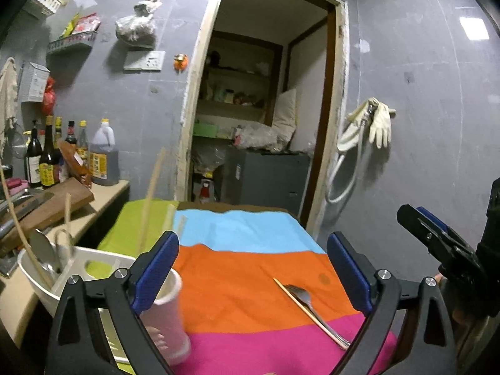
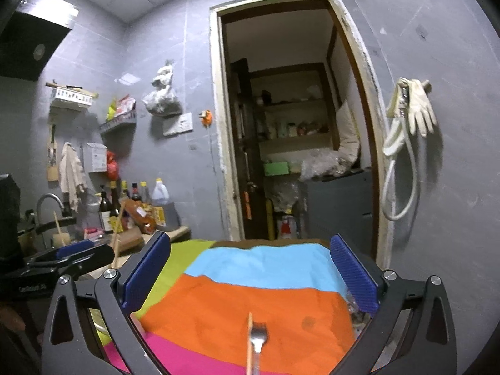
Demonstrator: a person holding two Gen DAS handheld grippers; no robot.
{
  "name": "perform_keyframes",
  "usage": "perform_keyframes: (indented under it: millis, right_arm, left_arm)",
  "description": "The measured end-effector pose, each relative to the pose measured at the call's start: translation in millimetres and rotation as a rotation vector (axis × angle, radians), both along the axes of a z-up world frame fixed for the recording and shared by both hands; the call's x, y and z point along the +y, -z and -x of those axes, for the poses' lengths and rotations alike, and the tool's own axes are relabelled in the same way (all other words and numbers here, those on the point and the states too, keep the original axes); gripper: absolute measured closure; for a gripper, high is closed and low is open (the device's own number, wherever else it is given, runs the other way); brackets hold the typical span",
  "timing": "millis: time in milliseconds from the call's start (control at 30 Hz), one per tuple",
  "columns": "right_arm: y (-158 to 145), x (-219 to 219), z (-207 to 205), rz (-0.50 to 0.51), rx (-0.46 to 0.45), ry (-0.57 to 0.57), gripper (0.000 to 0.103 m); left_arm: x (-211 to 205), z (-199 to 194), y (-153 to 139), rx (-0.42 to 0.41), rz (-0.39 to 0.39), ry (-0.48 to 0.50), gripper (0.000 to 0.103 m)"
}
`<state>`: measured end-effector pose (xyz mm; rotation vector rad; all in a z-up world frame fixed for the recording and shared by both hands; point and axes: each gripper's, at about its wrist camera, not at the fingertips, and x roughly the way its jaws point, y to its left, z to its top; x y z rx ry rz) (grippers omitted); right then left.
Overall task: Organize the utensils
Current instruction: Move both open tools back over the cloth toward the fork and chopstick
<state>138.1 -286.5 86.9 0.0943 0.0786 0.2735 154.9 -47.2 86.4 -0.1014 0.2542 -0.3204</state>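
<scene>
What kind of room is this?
Most likely a small home kitchen: sauce bottles stand on the counter, a tap curves over the sink, and a fork lies on the bright tablecloth.

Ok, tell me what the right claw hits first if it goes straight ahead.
Probably the fork and chopstick on the striped cloth, lying between the open right claw's jaws; if it passes above them, the way looks free. Depth is unclear.

Fork [image 1: 307,304] beside chopstick [image 1: 300,303] on cloth [image 1: 237,284]
</scene>
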Motion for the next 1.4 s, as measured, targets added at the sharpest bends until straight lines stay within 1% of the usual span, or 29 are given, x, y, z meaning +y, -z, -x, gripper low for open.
perform_keyframes:
  millis: [100,300,467,600,700,933,1033,1100,1233,1300,1400]
  right_arm:
    - [6,-10,-1,-0.001,0.018,0.014,0.0]
    - [21,-22,-4,0.006,0.057,0.028,0.0]
    - [34,-27,-11,0.043,0.107,0.033,0.0]
    - [43,-30,-21,0.063,0.154,0.041,0.0]
    - [50,-29,-33,0.09,0.21,0.05,0.0]
    - [71,-26,-68,0.133,0.369,-0.019,0.001]
    - [81,-23,-83,0.141,0.445,-0.06,0.012]
    - [87,-20,-93,0.149,0.488,-0.084,0.024]
    - [98,-9,-108,0.187,0.566,-0.143,0.033]
    - [103,-3,-115,0.2,0.599,-0.173,0.04]
    - [108,5,-121,0.224,0.631,-0.203,0.043]
  left_arm:
    - [-14,-2,10,0.022,-0.013,0.011,0.01]
    - [-32,-8,28,0.037,-0.043,0.005,0.01]
    - [-39,-16,43,0.077,-0.064,-0.003,0.01]
    - [-44,-24,57,0.135,-0.095,-0.015,0.01]
    - [-48,-30,69,0.185,-0.115,-0.021,0.01]
    - [-54,-45,89,0.313,-0.168,-0.042,0.01]
    - [-52,-52,97,0.374,-0.192,-0.075,0.01]
    - [-51,-57,103,0.414,-0.194,-0.087,0.01]
    - [-44,-65,115,0.503,-0.179,-0.112,0.01]
    - [-41,-68,119,0.532,-0.171,-0.121,0.01]
    - [-36,-72,123,0.57,-0.151,-0.13,0.01]
